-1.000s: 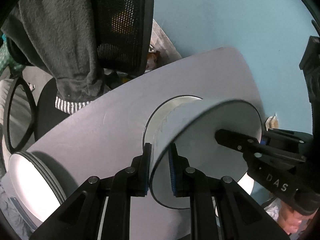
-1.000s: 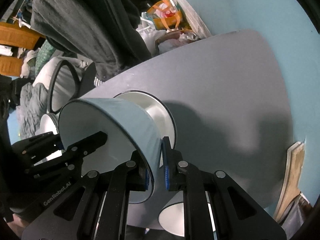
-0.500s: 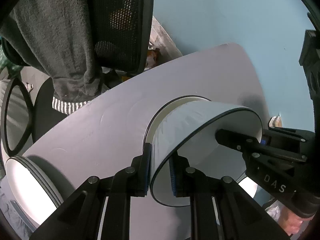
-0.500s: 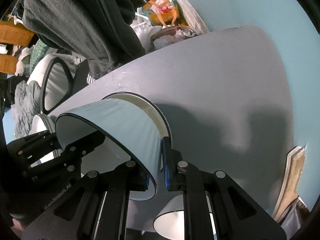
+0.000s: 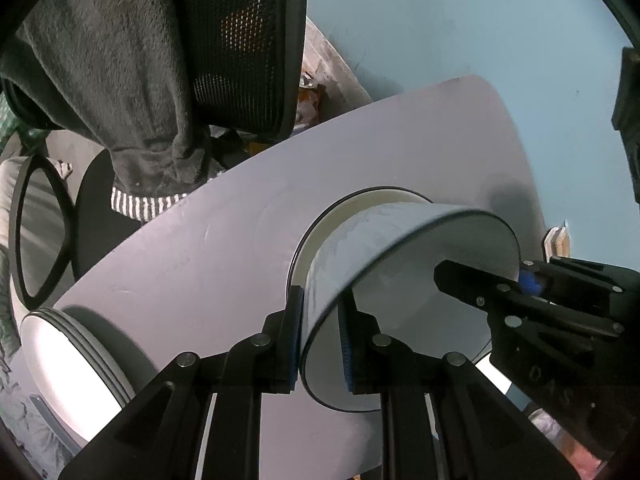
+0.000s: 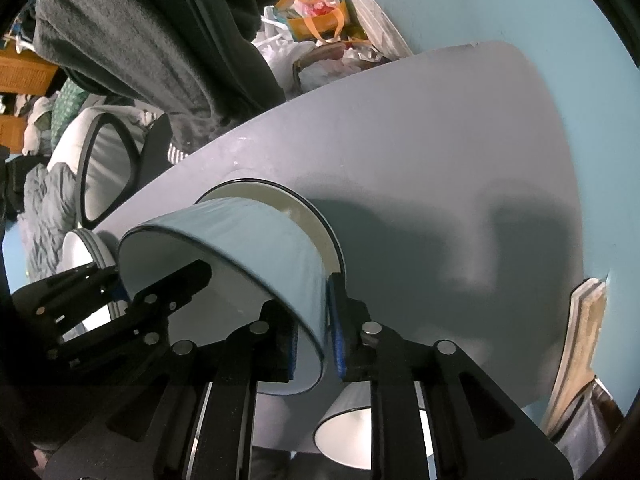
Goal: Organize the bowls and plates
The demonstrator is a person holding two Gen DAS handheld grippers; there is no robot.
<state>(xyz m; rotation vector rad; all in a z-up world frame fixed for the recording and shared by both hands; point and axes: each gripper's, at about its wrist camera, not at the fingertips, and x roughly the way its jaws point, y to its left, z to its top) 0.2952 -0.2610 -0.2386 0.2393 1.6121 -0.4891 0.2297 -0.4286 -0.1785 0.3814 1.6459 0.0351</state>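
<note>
Two claws lower your pale blue bowl (image 5: 384,240) into another bowl (image 6: 296,208): left claw (image 5: 320,340) pinches the rim, right claw (image 6: 312,336) is opening around it. Next, release fully.

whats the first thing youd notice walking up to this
A pale blue bowl held by its rim from both sides over a cream bowl on the grey table: the left gripper pinches one edge while the right gripper has the opposite edge between its opening jaws. Next, the stack of white plates at the table's left edge, and the dark towel draped over a chair behind.
</note>
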